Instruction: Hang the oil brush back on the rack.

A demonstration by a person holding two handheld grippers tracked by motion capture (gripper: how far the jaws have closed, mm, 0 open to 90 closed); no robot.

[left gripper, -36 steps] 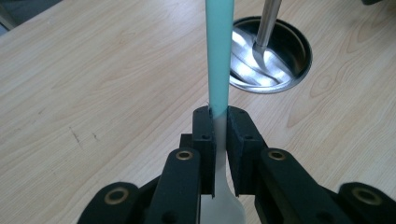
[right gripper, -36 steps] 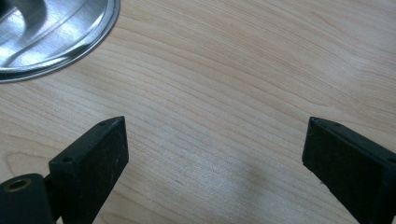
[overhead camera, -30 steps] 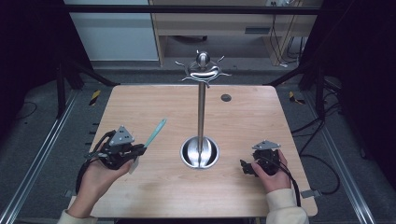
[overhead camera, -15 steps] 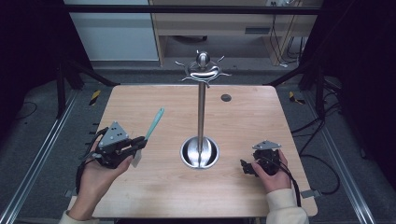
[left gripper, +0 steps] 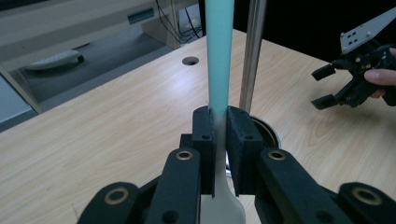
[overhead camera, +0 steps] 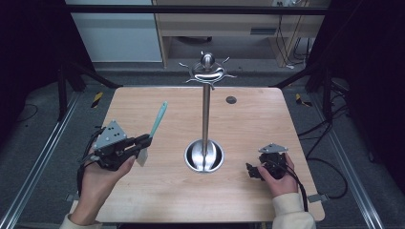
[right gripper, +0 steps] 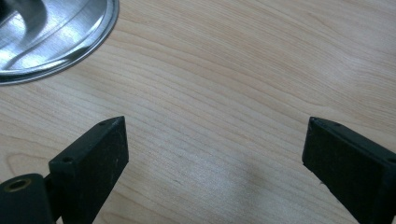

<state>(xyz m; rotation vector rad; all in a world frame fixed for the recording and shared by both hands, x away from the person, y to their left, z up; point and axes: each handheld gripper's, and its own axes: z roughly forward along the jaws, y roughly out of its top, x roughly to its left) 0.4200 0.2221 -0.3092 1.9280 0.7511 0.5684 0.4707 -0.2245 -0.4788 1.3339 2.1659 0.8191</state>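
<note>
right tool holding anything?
No: in the right gripper view the right tool stands wide open, with bare wooden table between its jaws.

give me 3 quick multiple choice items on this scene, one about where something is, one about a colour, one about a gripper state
1. Where does the metal stand's round base sit on the table?
A. near the middle, between the two hands
B. at the far left corner
C. off the table on the floor

2. What colour is the handle of the spatula held in the left hand-held gripper?
A. red
B. light teal
C. black

3. How does the right hand-held gripper stand?
A. shut on the spatula
B. shut on the stand's pole
C. open, holding nothing

Answers:
1. A, the high view shows the base near the table's centre, with one gripper on each side.
2. B, the left gripper view shows a light teal handle rising from between the shut jaws.
3. C, the right gripper view shows its jaws wide apart over bare wood.
</note>
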